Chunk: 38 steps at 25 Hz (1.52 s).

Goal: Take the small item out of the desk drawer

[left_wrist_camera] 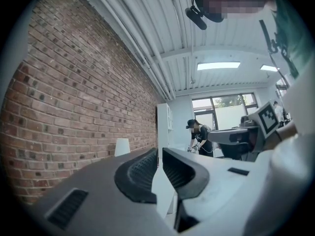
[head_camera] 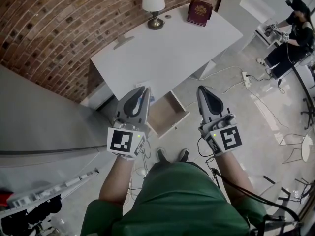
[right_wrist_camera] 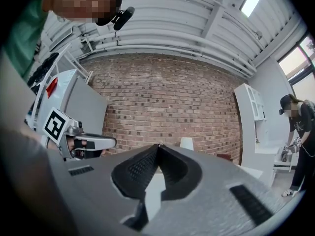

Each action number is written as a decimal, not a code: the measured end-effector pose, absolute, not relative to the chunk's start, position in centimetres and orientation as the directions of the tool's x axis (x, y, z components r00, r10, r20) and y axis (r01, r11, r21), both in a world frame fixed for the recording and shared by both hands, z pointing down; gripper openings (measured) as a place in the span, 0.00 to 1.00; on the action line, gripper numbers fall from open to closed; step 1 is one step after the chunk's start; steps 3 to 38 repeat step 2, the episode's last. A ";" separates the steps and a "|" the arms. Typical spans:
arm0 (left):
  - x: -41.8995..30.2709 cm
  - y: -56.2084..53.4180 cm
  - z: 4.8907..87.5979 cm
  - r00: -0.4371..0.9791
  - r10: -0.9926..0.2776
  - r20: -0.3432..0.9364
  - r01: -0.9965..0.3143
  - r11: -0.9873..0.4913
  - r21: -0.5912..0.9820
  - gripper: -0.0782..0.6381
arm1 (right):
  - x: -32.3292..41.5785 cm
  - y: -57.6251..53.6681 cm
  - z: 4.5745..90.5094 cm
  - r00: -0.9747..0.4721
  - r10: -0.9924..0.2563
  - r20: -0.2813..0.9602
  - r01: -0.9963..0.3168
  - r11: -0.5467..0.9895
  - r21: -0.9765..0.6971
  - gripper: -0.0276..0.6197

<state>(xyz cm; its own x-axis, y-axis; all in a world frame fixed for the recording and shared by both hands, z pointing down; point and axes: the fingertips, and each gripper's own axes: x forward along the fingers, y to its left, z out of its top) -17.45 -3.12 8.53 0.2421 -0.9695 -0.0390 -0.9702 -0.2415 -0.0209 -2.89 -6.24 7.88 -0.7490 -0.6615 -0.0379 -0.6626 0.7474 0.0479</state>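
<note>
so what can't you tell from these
- Drawer, head view: its left part is behind the left gripper; neither gripper view shows it.
- Pale bluish bit beside that gripper's tip, head view: too small to name.
- Red book, head view: cover print too small to read.

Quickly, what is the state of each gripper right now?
Left gripper: closed; whether it pinches anything cannot be told.
Right gripper: closed, nothing between its jaws.
</note>
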 end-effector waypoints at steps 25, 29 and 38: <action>-17.9 -3.4 8.8 0.243 -0.970 -0.033 -0.970 -0.242 -0.019 0.16 | -3.2 -6.5 7.7 -0.748 -0.661 -0.058 -0.663 0.745 0.066 0.05; -17.9 -3.4 8.8 0.243 -0.970 -0.033 -0.970 -0.242 -0.019 0.16 | -3.2 -6.5 7.7 -0.748 -0.661 -0.058 -0.663 0.745 0.066 0.05; -17.9 -3.4 8.8 0.243 -0.970 -0.033 -0.970 -0.242 -0.019 0.16 | -3.2 -6.5 7.7 -0.748 -0.661 -0.058 -0.663 0.745 0.066 0.05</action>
